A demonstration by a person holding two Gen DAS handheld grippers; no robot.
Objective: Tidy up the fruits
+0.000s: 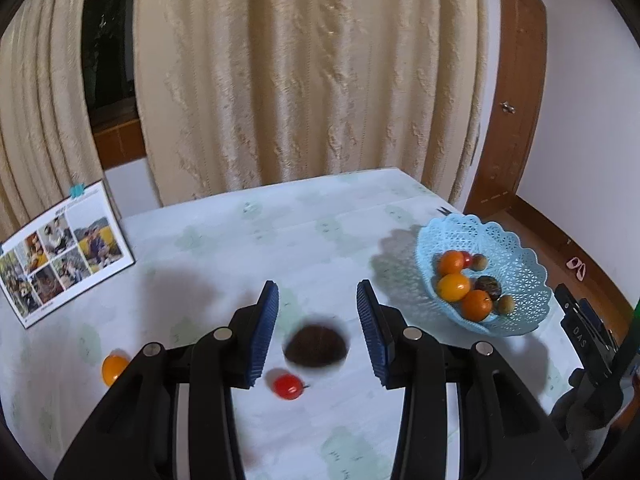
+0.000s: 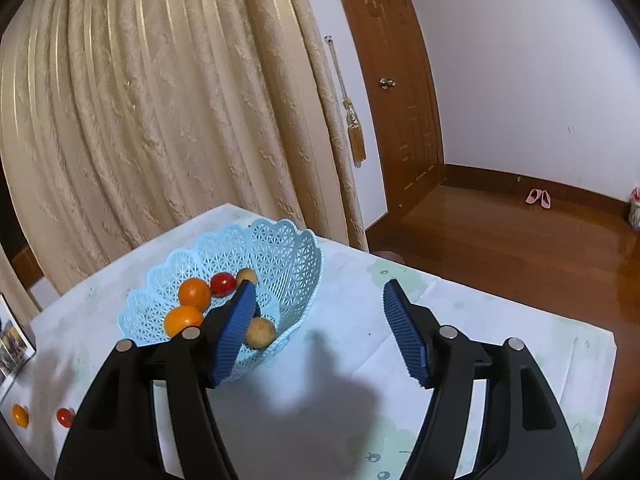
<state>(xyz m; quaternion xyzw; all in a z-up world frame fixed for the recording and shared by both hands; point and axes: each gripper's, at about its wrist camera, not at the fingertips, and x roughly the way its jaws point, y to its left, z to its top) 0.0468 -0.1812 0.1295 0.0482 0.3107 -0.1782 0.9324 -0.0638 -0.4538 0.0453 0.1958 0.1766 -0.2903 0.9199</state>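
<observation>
Between my left gripper's (image 1: 318, 300) wide-apart fingers sits a dark fruit (image 1: 315, 346), so I can grab it. My right gripper (image 2: 318, 320), fingers apart too, holds nothing beside the blue basket (image 2: 280, 240).

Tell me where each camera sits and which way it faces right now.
Left wrist: on the left hand-held gripper, open, looking down over the table at a blurred dark brown round fruit and a small red tomato.
Right wrist: on the right hand-held gripper, open, facing the door.
Shared: the light blue lattice plastic basket.
</observation>
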